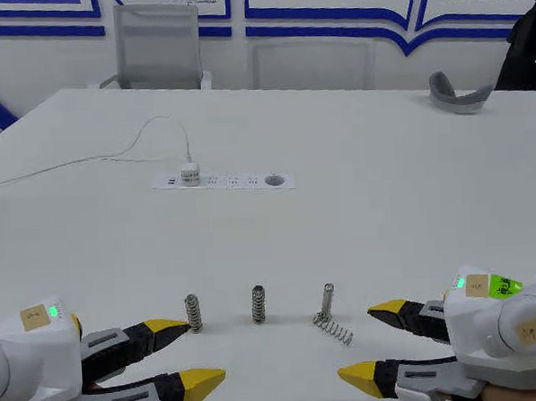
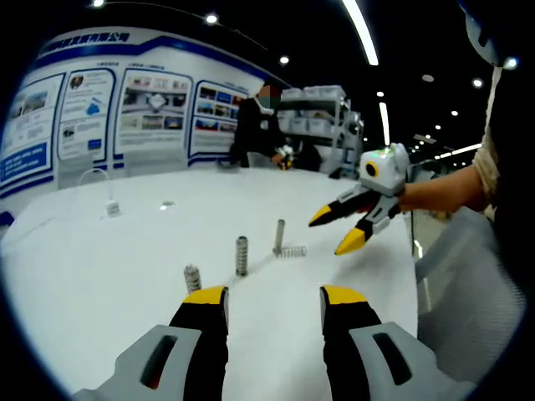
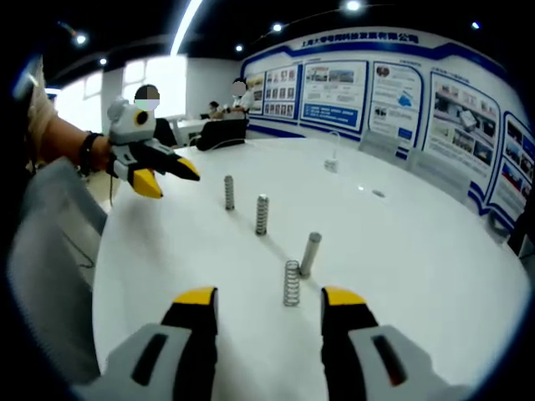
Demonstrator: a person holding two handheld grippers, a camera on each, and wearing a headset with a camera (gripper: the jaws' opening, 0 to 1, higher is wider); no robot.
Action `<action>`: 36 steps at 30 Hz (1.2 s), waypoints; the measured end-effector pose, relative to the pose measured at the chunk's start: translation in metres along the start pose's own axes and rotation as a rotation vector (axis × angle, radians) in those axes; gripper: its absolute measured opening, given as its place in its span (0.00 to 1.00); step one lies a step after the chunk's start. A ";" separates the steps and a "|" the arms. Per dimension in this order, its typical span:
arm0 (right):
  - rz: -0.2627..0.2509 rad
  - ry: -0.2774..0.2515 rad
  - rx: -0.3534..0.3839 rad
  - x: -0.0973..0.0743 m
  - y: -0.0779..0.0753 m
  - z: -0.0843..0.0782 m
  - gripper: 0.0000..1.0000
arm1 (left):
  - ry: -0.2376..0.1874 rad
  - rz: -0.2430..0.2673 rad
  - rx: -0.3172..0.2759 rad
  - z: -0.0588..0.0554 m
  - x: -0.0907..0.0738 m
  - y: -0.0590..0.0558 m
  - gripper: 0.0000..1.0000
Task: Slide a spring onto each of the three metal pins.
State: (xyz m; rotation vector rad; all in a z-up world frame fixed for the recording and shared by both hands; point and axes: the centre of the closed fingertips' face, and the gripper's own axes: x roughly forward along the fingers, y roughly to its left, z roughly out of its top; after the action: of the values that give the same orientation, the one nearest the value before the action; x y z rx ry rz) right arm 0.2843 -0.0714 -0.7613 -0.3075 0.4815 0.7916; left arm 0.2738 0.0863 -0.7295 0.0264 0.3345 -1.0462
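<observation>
Three upright pins stand in a row on the white table. The left pin and the middle pin each wear a spring. The right pin is bare. A loose spring lies at its base. My left gripper is open, just left of the row. My right gripper is open and empty, its jaws pointing at the loose spring.
A white power strip with a plugged-in adapter and a trailing cable lies mid-table. A grey curved object rests at the far right. A chair stands behind the table. People stand in the background.
</observation>
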 end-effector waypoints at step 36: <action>-0.049 0.034 0.120 0.026 -0.025 -0.017 0.26 | -0.035 0.069 -0.040 -0.016 -0.014 0.003 0.50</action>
State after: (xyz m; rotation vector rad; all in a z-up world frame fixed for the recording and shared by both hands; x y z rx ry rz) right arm 0.3134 -0.0797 -0.7877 -0.2209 0.5492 0.7080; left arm 0.2661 0.1024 -0.7415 -0.0159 0.3202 -0.9706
